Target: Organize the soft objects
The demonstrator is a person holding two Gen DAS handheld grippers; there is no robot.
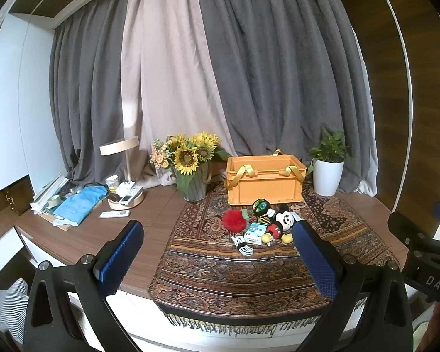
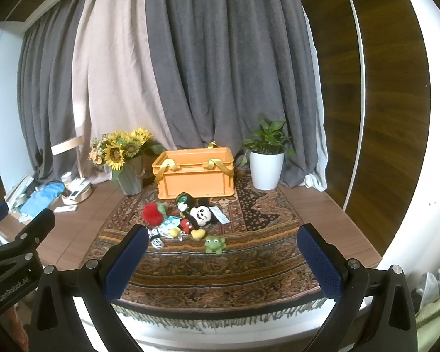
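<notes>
An orange crate with yellow strap handles stands at the back of a patterned rug. In front of it lie a mouse plush, a red fluffy apple plush, a green round toy and a small green frog plush. A white cable and a light blue packet lie among them. My left gripper and right gripper hover open and empty before the table's front edge.
Sunflowers in a grey vase stand left of the crate, a potted plant in a white pot right of it. A lamp, remotes and a blue cloth fill the left end. Grey curtains hang behind.
</notes>
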